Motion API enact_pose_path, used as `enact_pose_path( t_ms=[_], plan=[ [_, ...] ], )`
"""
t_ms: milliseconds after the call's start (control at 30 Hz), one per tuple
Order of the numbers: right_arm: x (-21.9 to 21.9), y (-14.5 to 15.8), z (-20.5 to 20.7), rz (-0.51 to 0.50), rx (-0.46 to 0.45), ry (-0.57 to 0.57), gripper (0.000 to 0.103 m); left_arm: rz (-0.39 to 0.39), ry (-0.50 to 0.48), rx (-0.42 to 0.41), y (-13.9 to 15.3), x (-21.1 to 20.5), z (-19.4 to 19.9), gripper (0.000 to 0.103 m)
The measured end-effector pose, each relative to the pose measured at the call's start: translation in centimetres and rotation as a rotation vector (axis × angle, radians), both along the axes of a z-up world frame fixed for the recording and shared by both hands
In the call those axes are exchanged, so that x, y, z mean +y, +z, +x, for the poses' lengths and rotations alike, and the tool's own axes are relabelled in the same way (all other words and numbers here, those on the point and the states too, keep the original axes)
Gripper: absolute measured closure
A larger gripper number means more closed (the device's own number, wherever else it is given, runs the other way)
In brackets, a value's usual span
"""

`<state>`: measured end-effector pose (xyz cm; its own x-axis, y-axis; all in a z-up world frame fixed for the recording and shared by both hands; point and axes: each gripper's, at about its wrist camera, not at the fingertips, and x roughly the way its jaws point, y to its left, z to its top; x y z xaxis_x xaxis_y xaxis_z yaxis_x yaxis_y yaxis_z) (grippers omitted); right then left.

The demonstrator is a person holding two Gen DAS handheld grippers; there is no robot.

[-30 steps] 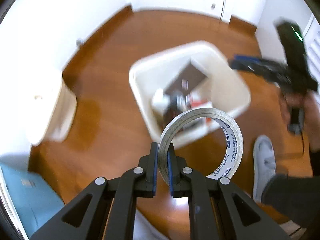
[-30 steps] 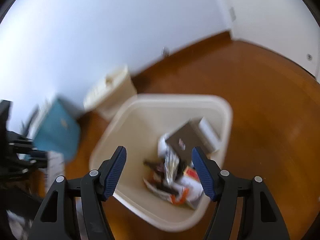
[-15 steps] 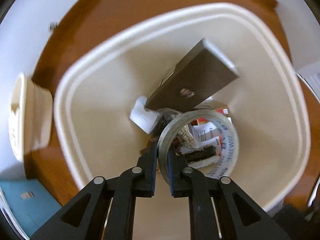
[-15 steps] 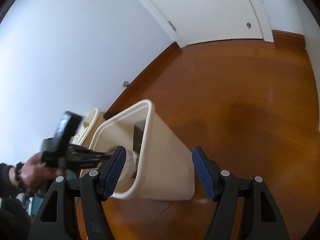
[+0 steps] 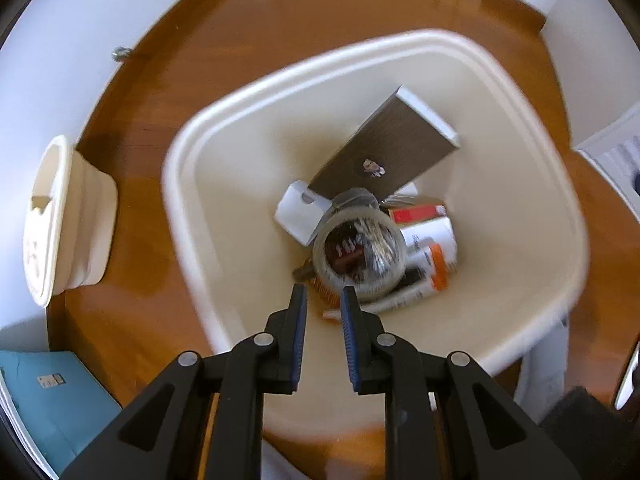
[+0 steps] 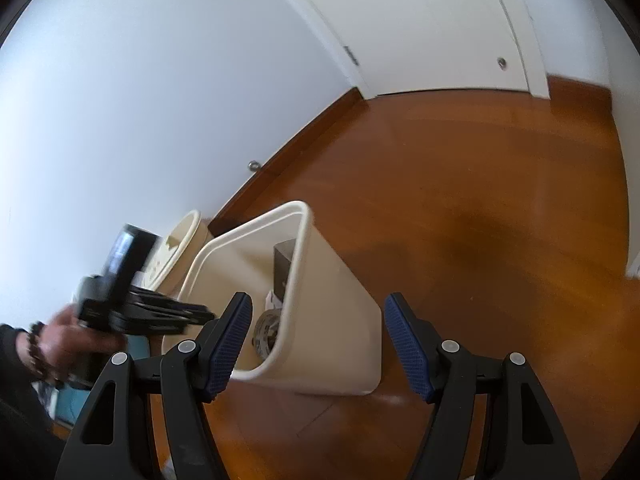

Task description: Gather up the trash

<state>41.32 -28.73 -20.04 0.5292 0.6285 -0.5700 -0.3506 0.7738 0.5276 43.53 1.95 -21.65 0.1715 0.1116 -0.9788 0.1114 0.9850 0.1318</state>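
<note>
Left wrist view: the left gripper points almost straight down into a cream bin standing on a wooden floor. Its jaws are opening, a narrow gap between the blue pads, and nothing is between them. The tape roll is free of the gripper, just beyond the fingertips, inside the bin over the other trash; it is blurred, so whether it already rests on the heap cannot be told. Around it lie a brown box leaning against the far wall of the bin, a white piece to the left, and a red and white pack and an orange-striped tube to the right. On the floor left of the bin stands a cream lid, tipped on its side against the wall. A teal folder lies at the near left.

Right wrist view: the right gripper is held beside the bin, jaws well apart and empty, with the bin's near right corner between them in the picture. The tape roll shows inside the bin, low down. At the left a hand with a bead bracelet holds the left gripper over the bin's opening. Behind are a white wall and white doors.
</note>
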Motion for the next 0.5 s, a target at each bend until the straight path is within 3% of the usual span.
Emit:
enact_pose_path(
  t_ms=[67,100,133,233,333,500],
  plan=[
    [0.8,1.6,-0.4,-0.054,-0.014,0.03,0.03,0.006,-0.03,-0.027,2.5,0.1,-2.9,0.057],
    [1.4,2.8,-0.7,-0.082,-0.006,0.057,0.027,0.005,-0.037,-0.057,4.0,0.1,-4.6,0.012],
    [2.0,3.9,-0.9,-0.089,0.006,0.079,0.025,-0.006,-0.025,-0.094,5.3,0.3,-5.6,0.0],
    [3.8,8.4,-2.1,-0.116,0.02,0.182,0.0,-0.113,0.077,-0.169,10.0,1.1,-9.0,0.0],
    [5.8,13.7,-3.9,-0.186,-0.003,0.278,0.0,-0.191,0.133,-0.233,13.9,0.8,-11.6,0.0],
    [7.0,22.1,-8.6,-0.281,-0.037,0.288,0.0,-0.183,0.149,-0.456,21.6,-1.3,-18.6,0.0]
  ],
)
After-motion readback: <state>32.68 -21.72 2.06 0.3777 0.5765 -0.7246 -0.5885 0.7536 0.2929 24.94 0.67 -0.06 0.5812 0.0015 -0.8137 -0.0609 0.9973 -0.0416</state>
